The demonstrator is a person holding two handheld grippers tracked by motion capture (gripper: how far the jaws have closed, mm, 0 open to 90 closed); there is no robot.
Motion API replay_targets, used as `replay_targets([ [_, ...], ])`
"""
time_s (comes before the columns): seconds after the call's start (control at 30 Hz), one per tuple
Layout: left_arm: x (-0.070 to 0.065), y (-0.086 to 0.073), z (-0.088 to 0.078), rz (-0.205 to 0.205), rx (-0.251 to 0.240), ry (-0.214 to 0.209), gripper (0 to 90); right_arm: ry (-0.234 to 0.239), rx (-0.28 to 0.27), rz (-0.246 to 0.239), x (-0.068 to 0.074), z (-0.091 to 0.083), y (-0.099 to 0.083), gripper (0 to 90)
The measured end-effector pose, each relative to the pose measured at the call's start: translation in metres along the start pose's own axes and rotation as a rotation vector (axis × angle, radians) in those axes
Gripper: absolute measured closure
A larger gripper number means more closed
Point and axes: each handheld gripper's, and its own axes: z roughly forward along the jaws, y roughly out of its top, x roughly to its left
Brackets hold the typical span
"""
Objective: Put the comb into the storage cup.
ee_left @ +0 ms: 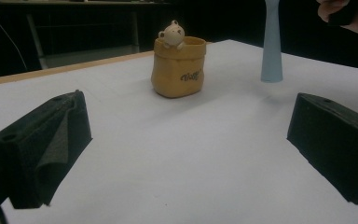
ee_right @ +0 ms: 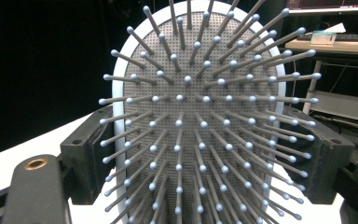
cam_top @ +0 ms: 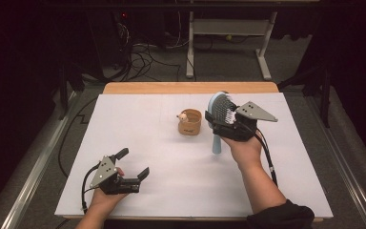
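Jaws of our right gripper point(cam_top: 220, 120) clamp the blue hairbrush point(cam_top: 218, 110) by its head, upright toward the desk's point(cam_top: 138, 119) far right. Our left gripper point(cam_top: 134, 163) rests spread apart near the front-left corner, facing the yellow pouch point(cam_top: 190, 122).

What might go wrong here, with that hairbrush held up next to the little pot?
The right gripper clamps the hairbrush by the rim of its head, handle hanging down to the table. That narrow hold may let the brush swing or slip out. The handle tip stands near the small yellow pot with the bear on its rim, so a careless sweep might knock it over.
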Motion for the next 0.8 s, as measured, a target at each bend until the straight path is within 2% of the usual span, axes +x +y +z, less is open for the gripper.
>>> replay_targets([
  [0.33, 0.0, 0.001, 0.0, -0.001, -0.003, 0.001, 0.3, -0.018, -0.022, 0.002, -0.003, 0.015, 0.008, 20.6],
  [0.8, 0.001, 0.0, 0.001, -0.002, -0.003, 0.01, 0.3, -0.04, -0.052, -0.001, -0.002, 0.027, 0.021, 20.6],
])
